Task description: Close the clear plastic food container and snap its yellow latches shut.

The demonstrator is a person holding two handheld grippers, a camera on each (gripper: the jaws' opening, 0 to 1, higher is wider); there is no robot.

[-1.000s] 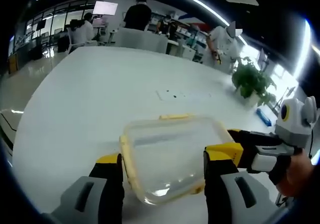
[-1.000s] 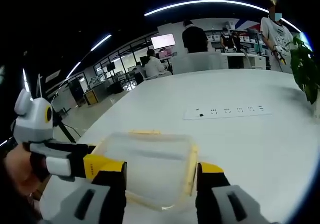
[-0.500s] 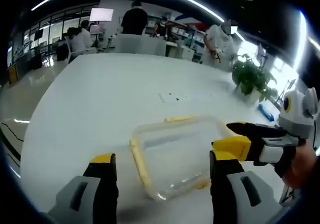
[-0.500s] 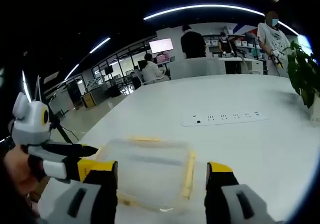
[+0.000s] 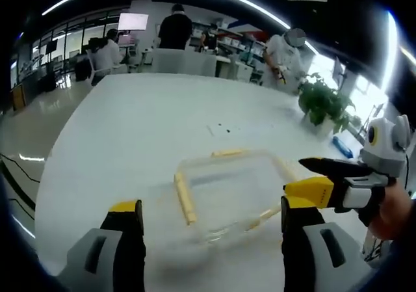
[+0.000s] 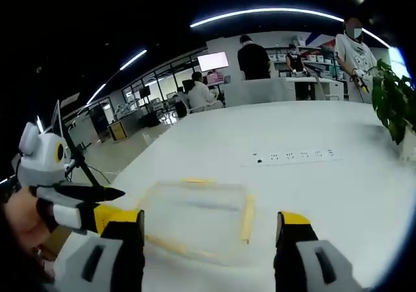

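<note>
The clear plastic food container (image 5: 227,188) lies flat on the white table (image 5: 130,123) with its lid on. Yellow latches run along its sides (image 5: 184,198); I cannot tell whether they are snapped down. My left gripper (image 5: 211,217) is open, its yellow-tipped jaws standing wide apart just short of the container's near edge. My right gripper (image 5: 318,181) comes in from the right beside the container, touching nothing. In the right gripper view the container (image 6: 195,217) lies ahead of my open right gripper (image 6: 208,230), and the left gripper (image 6: 78,204) reaches in from the left.
A white power strip (image 6: 292,155) is set into the table beyond the container. A potted plant (image 5: 322,103) stands at the table's far right, with a small blue object (image 5: 342,150) near it. Several people stand or sit by desks behind the table. Open tabletop surrounds the container.
Both grippers have drawn back from the container, which now looks smaller and farther ahead in both views. Its sides no longer sit between the jaws.
</note>
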